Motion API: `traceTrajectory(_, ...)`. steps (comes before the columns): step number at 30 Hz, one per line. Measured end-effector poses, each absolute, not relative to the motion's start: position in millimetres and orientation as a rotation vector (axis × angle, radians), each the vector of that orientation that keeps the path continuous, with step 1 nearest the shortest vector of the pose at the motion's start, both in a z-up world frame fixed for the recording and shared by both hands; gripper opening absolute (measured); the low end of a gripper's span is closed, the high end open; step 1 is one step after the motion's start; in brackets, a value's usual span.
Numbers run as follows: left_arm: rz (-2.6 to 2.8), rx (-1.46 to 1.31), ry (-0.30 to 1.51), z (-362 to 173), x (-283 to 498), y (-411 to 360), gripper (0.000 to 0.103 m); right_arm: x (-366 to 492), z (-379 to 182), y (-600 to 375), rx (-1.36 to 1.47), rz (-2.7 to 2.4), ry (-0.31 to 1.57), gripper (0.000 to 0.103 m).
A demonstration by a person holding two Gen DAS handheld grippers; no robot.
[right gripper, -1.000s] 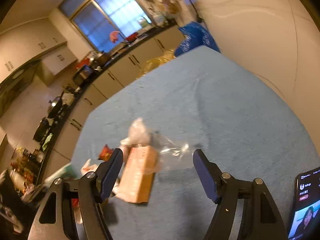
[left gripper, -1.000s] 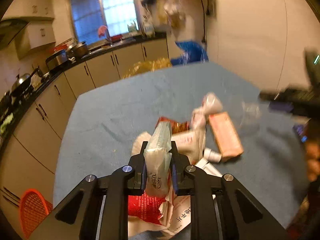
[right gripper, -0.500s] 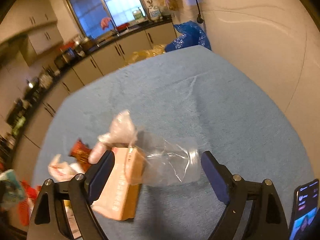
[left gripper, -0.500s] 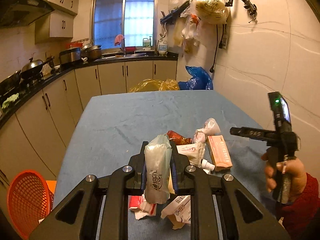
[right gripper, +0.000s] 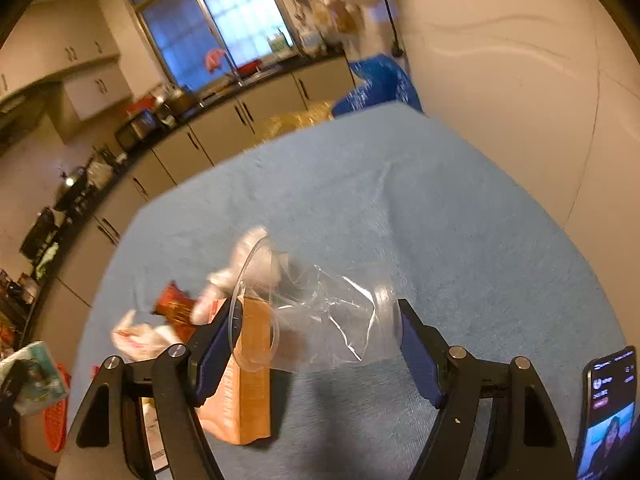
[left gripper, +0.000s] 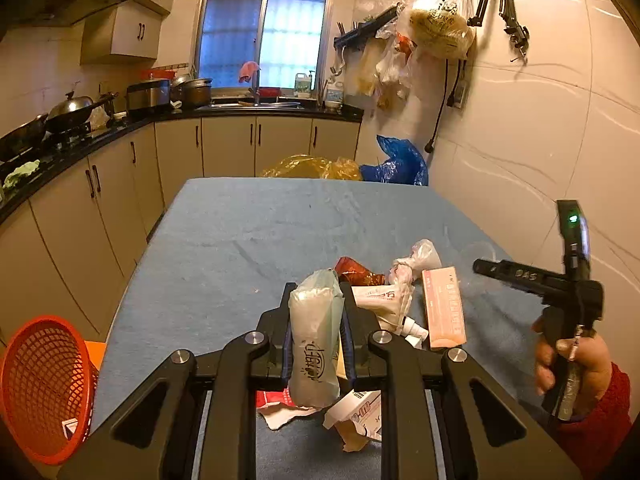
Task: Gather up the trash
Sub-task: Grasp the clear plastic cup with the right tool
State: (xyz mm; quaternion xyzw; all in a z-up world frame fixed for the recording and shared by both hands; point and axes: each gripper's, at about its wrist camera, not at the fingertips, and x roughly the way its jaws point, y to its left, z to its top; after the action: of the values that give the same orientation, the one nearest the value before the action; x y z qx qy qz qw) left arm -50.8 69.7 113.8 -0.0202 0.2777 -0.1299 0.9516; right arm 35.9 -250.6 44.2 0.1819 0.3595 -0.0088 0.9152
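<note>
Jaws on the left gripper [left gripper: 316, 344] pinch a pale plastic packet [left gripper: 314, 344], lifted over the wrappers heaped on the blue tablecloth [left gripper: 248, 240]. Right gripper [right gripper: 318, 340] has just been narrowing its wide jaws around a crumpled clear cup [right gripper: 320, 316] lying beside a pink box [right gripper: 244, 376]; pad contact is unclear. Kitchen cabinets [left gripper: 228, 146] behind, red basket [left gripper: 42, 388] low at the left.

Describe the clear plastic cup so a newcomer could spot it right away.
Start at the blue table; near its right side sits a small pile of trash. The clear plastic cup lies on its side beside the pink box, the only see-through item there.
</note>
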Motion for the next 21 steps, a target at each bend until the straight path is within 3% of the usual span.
traceTrajectory(9, -0.251, -0.024, 0.544, 117.5, -64.9, 67.0, 0.018, -4.6, 87.5, -227.1, 0.320, 0.056, 0.591, 0.080)
traceTrajectory(21, -0.219, -0.036, 0.563, 112.8, -72.8, 73.8, 0.018, -26.8, 86.0, -156.6, 0.231, 0.266, 0.618, 0.080)
